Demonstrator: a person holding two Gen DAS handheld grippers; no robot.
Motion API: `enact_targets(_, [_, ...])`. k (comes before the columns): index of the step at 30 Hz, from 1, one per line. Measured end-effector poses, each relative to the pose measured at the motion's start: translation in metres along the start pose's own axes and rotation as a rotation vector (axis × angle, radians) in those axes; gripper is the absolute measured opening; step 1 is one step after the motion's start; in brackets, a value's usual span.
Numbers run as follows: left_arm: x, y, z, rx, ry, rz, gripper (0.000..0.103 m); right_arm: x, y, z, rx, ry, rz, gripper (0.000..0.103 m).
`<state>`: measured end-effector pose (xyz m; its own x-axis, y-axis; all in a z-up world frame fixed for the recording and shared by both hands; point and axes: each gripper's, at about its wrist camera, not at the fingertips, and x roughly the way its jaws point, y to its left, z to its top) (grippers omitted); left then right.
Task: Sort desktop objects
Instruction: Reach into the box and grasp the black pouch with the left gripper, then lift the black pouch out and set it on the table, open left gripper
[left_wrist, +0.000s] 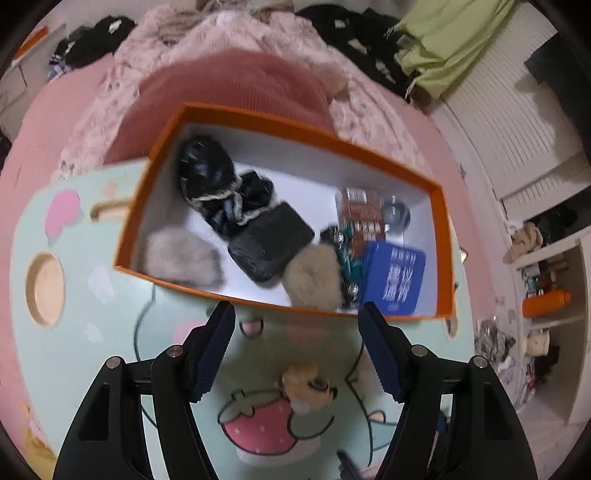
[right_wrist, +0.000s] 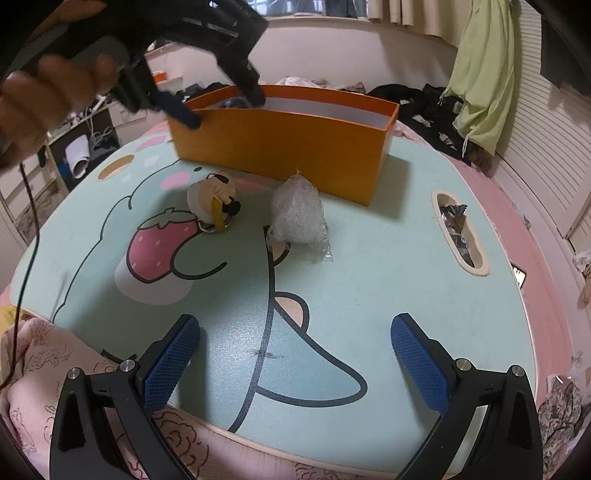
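We find the mint-green surface, printed with a cartoon figure and a strawberry, lying on a pink bed. At its far side stands the orange box, open at the top and white inside. From the left wrist view we record its contents: a black bundle tied with pale cord, a black pouch, two beige fluffy pieces, a blue tin with white lettering and a brown packet, the latter blurred. On the surface in front of the box lie a clear bubble-wrap bundle and, near it to the left, a small figure keychain; the two are apart. The left hand-held gripper hangs over the box's left end, its jaws parted at a moderate width with nothing between them. The right hand-held gripper hovers above the near edge of the surface, jaws spread wide and empty.
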<state>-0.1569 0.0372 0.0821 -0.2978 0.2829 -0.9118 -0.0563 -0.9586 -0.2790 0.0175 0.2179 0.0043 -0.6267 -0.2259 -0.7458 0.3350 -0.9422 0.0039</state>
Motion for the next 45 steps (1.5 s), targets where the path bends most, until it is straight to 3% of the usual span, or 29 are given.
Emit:
enact_targets(2, [-0.009,-0.001,0.003,0.007,-0.014,-0.048,0.070,0.000,0.000,0.000,0.000,-0.001,0.001,0.103])
enact_targets(4, [-0.020,-0.001,0.010,0.026,-0.061,-0.039,0.070,0.000,-0.001,-0.001,0.000,-0.001,0.000,0.103])
enact_targets(7, [-0.021,0.007,0.021,0.046,-0.159,0.121,0.070,0.000,-0.001,0.000,0.000,0.000,0.001,0.103])
enact_targets(9, [0.001,0.019,0.029,0.045,-0.070,0.193,0.070,0.000,-0.001,-0.001,0.000,-0.001,0.001,0.103])
enact_targets(11, [0.016,0.033,0.024,0.032,-0.016,0.189,0.069,0.000,-0.001,0.000,0.000,-0.002,0.001,0.103])
enact_targets(15, [0.009,0.040,-0.006,0.048,-0.040,0.232,0.069,0.000,0.001,-0.001,-0.001,-0.002,0.000,0.103])
enact_targets(19, [0.000,0.038,-0.012,0.059,-0.076,0.181,0.069,0.000,0.001,-0.001,-0.001,-0.001,0.001,0.103])
enact_targets(22, [-0.005,0.017,-0.009,0.157,-0.098,0.168,0.069,0.000,0.000,-0.001,-0.001,-0.001,0.002,0.103])
enact_targets(25, [0.006,-0.003,0.004,0.240,-0.064,0.177,0.057,0.000,0.000,-0.001,-0.002,-0.001,0.002,0.103])
enact_targets(26, [0.012,-0.006,0.009,0.252,-0.044,0.172,0.046,0.000,0.000,-0.001,-0.002,-0.001,0.003,0.103])
enact_targets(28, [0.028,-0.011,0.013,0.284,0.012,0.170,0.043,0.000,0.000,-0.001,-0.001,0.000,0.003,0.103])
enact_targets(32, [0.050,-0.014,0.013,0.355,-0.001,0.307,0.046,0.000,0.002,-0.001,0.000,0.001,0.004,0.103])
enact_targets(34, [0.062,-0.002,0.015,0.309,0.070,0.223,0.043,0.000,0.001,-0.001,0.000,0.001,0.004,0.103])
enact_targets(39, [0.056,0.011,0.012,0.287,0.019,0.148,0.040,0.002,0.003,-0.001,0.006,0.002,0.001,0.103])
enact_targets(44, [0.014,0.016,0.004,0.237,-0.123,-0.040,0.040,0.002,0.002,-0.002,0.004,0.000,0.002,0.103])
enact_targets(45, [-0.005,0.016,-0.004,0.229,-0.172,-0.106,0.040,0.002,0.002,-0.002,0.003,-0.001,0.002,0.103])
